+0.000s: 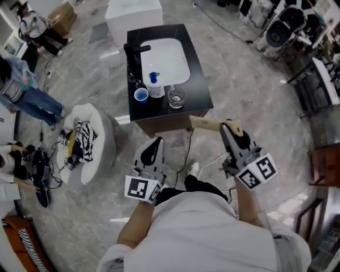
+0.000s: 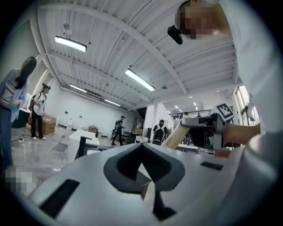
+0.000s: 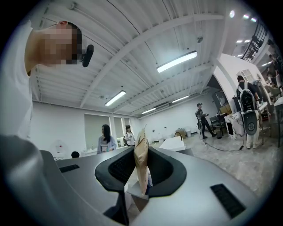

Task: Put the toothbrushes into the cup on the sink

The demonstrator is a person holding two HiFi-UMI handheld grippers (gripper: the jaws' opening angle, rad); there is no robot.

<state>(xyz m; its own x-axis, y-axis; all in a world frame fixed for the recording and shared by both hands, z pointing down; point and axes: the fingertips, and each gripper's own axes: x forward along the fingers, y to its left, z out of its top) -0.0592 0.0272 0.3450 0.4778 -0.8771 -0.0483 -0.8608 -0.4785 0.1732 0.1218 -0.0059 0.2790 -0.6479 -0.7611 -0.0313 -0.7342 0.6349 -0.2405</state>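
Observation:
The black sink counter (image 1: 199, 87) with a white basin (image 1: 170, 58) stands ahead of me. On its near edge are a blue cup (image 1: 141, 94), a white pump bottle (image 1: 155, 86) and a clear glass cup (image 1: 176, 96). My right gripper (image 1: 227, 125) is short of the counter's near right corner, shut on a flat tan toothbrush packet (image 1: 206, 124) that sticks out to the left. The right gripper view shows the packet (image 3: 141, 159) edge-on between the jaws. My left gripper (image 1: 155, 142) hovers lower left of the counter, shut and empty.
A black faucet (image 1: 136, 50) stands at the basin's left. A white round seat (image 1: 101, 133) heaped with black-and-white items sits left of the counter. People (image 1: 21, 90) stand at the far left. A white block (image 1: 133, 13) lies beyond the sink, chairs (image 1: 319, 79) at the right.

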